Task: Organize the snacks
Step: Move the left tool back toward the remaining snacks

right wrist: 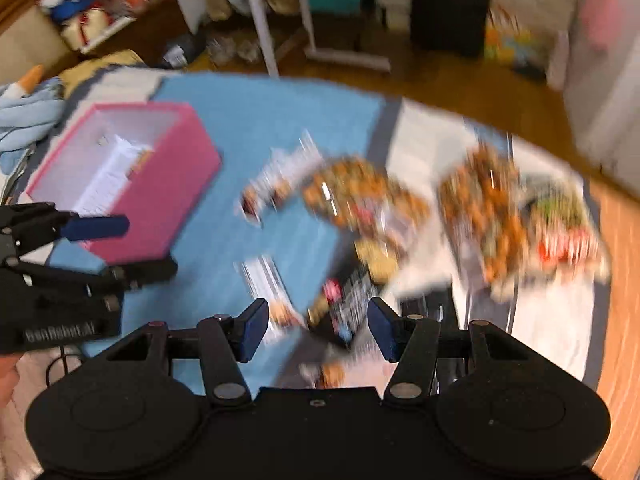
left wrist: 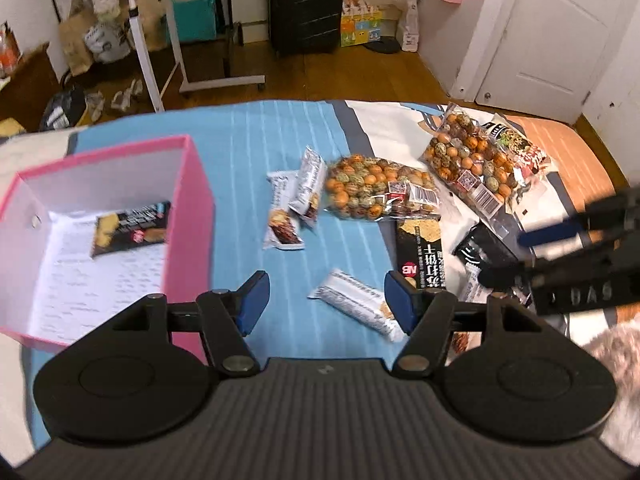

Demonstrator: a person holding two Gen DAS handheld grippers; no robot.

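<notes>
A pink box [left wrist: 192,200] stands open at the left of the bed with one black cracker packet [left wrist: 132,228] inside. My left gripper [left wrist: 326,300] is open and empty, above a white snack bar [left wrist: 356,304]. Two more white bars [left wrist: 292,200] and two bags of orange balls [left wrist: 376,192] lie beyond. A black cracker box [left wrist: 420,252] lies to the right. My right gripper [right wrist: 318,330] is open and empty over blurred snacks; it also shows in the left wrist view [left wrist: 520,256] at the right. The pink box [right wrist: 160,200] shows in the right wrist view.
The snacks lie on a blue and white bedsheet [left wrist: 260,140]. Beyond the bed's edge stand a rolling table frame [left wrist: 180,60], a black suitcase [left wrist: 306,4] and a white door [left wrist: 552,32]. The right wrist view is heavily blurred.
</notes>
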